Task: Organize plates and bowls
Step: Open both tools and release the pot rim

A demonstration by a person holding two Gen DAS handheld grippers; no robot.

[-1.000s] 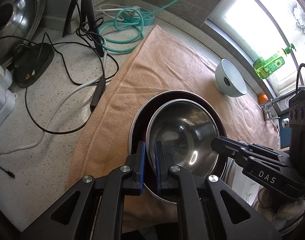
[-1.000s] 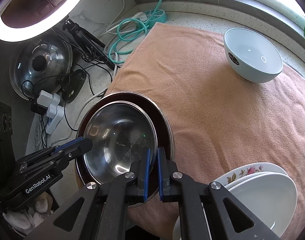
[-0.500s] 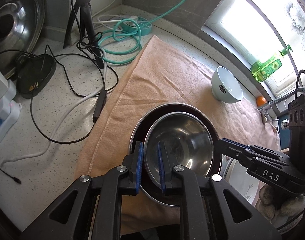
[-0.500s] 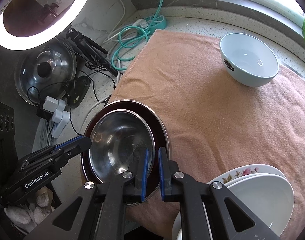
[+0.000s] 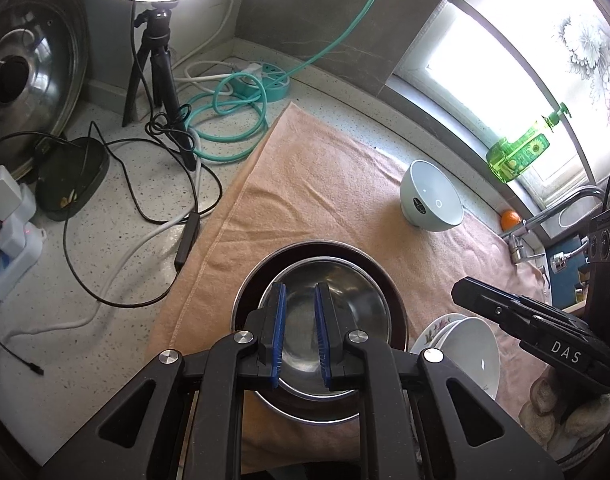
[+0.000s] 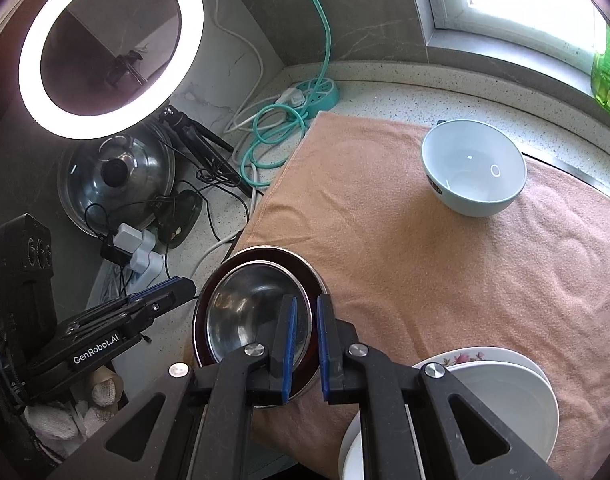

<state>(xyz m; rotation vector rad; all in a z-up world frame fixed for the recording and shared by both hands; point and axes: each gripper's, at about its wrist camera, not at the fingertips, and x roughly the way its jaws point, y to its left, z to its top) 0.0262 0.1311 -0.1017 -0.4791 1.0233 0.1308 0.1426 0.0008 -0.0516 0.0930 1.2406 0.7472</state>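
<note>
Left gripper (image 5: 299, 334): jaws standing a little apart, pinching nothing; right gripper (image 6: 303, 347): jaws likewise slightly parted, empty. Directly below both pairs of jaws, clear of the pads, the round stainless-steel bowl (image 6: 249, 304) is sitting nested in the larger dark-lined steel bowl (image 5: 397, 312) on the peach towel (image 6: 405, 240); nesting step is looking done. Beyond the jaws, well apart, the pale blue ceramic bowl (image 6: 475, 168) is standing alone; probably next, calling for a rim grasp. Just beside the right jaws, the stacked white plates (image 6: 505, 408) are waiting.
</note>
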